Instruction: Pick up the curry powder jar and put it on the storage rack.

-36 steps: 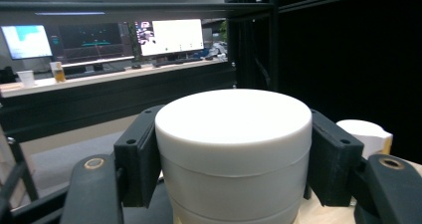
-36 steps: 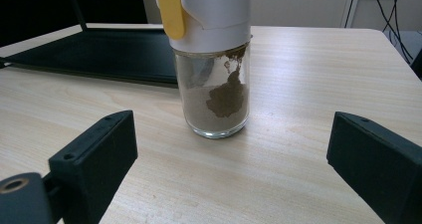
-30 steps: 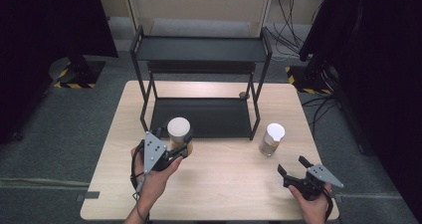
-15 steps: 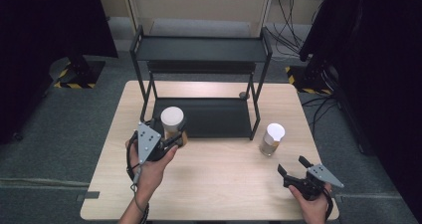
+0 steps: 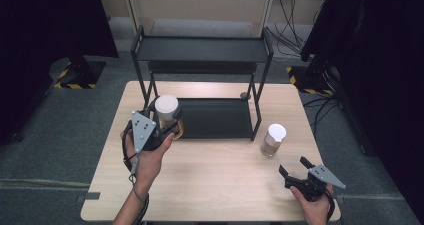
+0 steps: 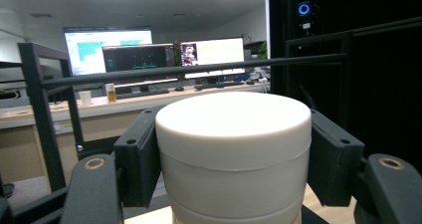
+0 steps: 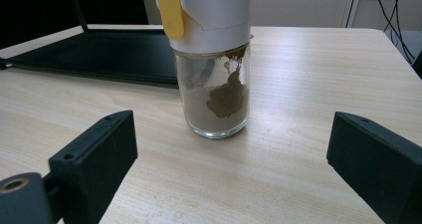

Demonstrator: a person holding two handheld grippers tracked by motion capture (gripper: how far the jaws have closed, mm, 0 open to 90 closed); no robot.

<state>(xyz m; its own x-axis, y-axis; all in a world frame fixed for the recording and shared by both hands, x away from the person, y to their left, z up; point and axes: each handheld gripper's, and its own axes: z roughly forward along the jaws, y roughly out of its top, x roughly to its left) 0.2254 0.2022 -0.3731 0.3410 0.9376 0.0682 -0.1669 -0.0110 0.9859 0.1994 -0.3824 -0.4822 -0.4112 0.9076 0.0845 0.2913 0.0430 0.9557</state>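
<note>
Table (image 5: 210,180): pale wood top; it carries everything listed below.
Rack (image 5: 200,50): black two-tier shelf at the table's far side, lower tray resting on the tabletop.
Left hand (image 5: 147,157): forearm enters from the bottom edge, wrist angled up toward the rack's left post.
Left gripper (image 5: 167,125): your jaws are pinched on the white-lidded jar (image 5: 167,112), pads flat against both sides of the lid.
Change: since a second ago that jar has travelled from open table, away from you and leftward, to the front left corner of the lower tray; judged, you are midway through shelving it.
Right gripper (image 5: 295,167): resting near the table's front right corner, unmoved, jaws spread with nothing between them.
Second jar (image 5: 273,140): glass, brown powder, white cap; stands just right of the rack, ahead of your right jaws.
</note>
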